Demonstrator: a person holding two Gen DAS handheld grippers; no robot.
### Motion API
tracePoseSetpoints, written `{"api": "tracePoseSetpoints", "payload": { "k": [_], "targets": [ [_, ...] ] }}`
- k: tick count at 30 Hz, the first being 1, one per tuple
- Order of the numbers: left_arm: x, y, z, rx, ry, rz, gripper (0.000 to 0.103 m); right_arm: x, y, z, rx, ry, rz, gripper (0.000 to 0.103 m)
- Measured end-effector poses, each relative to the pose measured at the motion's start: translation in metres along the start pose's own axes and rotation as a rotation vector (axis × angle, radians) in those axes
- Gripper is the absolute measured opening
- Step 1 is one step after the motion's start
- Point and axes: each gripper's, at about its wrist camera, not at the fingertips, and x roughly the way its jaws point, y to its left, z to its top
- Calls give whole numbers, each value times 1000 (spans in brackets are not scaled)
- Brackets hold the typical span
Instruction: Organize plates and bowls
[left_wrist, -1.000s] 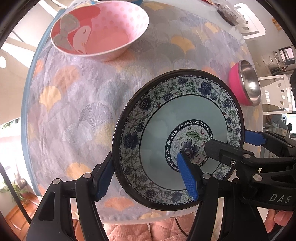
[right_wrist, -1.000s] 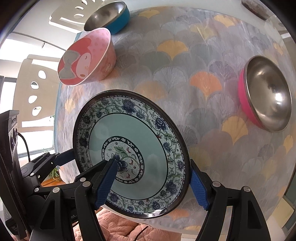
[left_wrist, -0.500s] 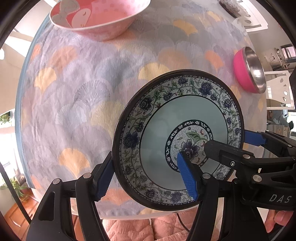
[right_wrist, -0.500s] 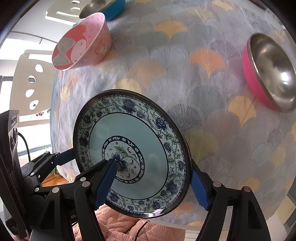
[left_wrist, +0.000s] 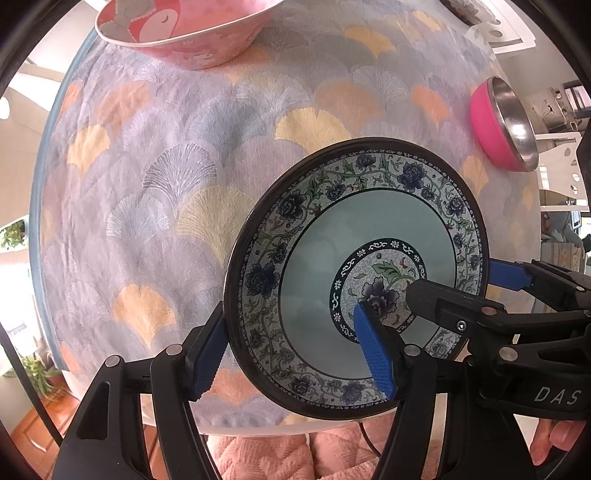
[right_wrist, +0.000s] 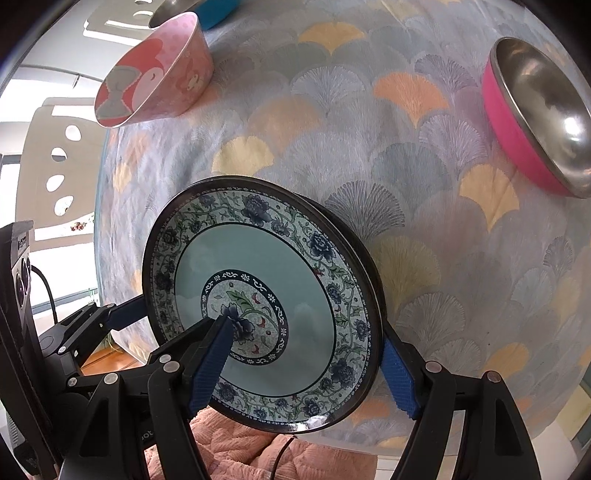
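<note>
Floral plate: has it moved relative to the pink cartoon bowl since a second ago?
Yes. The floral plate has come down toward the tablecloth; the pink cartoon bowl now sits nearer the view's top.

Round table (left_wrist: 48, 280) under fan-pattern cloth (left_wrist: 192, 184). Resting on cloth: pink cartoon bowl (left_wrist: 192, 33) at 11 o'clock, pink steel-lined bowl (left_wrist: 502, 122) at 2 o'clock.

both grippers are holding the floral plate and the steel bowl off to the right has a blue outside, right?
Not quite: the steel bowl to the right has a pink outside, as the right wrist view shows. Both the left gripper and right gripper do hold the floral plate.
</note>
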Motion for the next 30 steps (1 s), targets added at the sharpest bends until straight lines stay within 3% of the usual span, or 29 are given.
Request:
{"api": "tracePoseSetpoints", "payload": {
  "k": [12,30],
  "targets": [
    [-1,-2,-4,1,4,18,64,4,1,3,-5,14,-1,75],
    [-1,4,-1,-22,17,-14,64,9,0,6,-5,44,24,75]
  ]
}}
